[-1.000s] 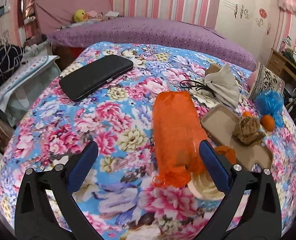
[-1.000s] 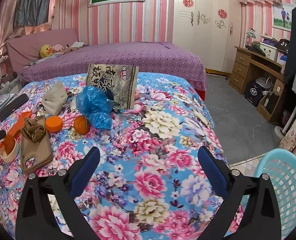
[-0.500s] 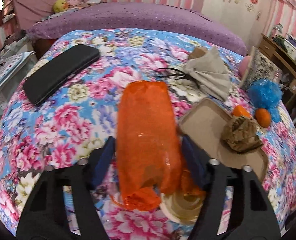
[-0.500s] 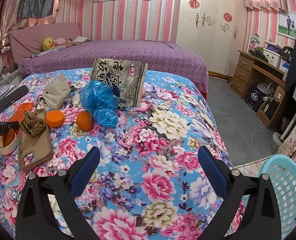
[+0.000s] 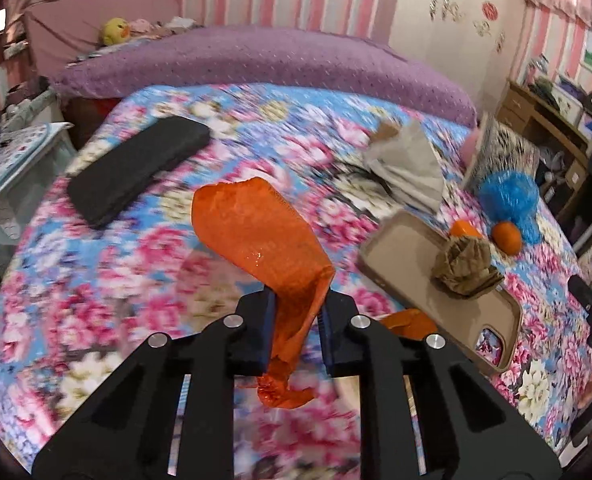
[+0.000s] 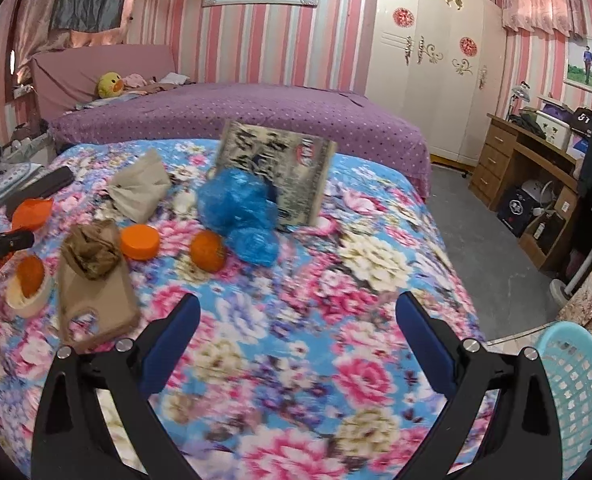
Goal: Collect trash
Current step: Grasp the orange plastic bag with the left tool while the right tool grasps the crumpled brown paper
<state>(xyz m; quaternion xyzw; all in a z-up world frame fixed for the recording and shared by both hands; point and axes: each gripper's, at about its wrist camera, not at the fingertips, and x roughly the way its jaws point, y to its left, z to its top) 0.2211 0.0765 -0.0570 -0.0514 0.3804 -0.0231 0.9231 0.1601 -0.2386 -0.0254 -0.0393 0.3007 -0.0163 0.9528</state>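
Near, bottom centre of the left wrist view: left gripper [image 5: 295, 330] clenched on the orange mesh bag [image 5: 261, 236], pinched low near its knotted tail, most of the net rising free toward mid-frame. Likely to slip, since thin slick mesh gives the pads little to bite on; also liable to snag the shallow cup [image 6: 25, 290] lying just beside the tail.

Bottom of the right wrist view: right gripper [image 6: 296, 340] released, jaws wide, nothing between them, over bare floral bedspread [image 6: 360, 376]. Lower right corner: pale blue basket [image 6: 572, 392] off the bed edge, probably the drop point; long carry, so a trailing bag could catch the rim.

Mid-frame left: tan phone case [image 6: 95, 304] with a crumpled brown paper [image 6: 91, 246] on it, easily dragged along together. Further up: an orange [image 6: 207, 250] prone to rolling, blue plastic bag [image 6: 237, 204], snack packet [image 6: 275, 172].
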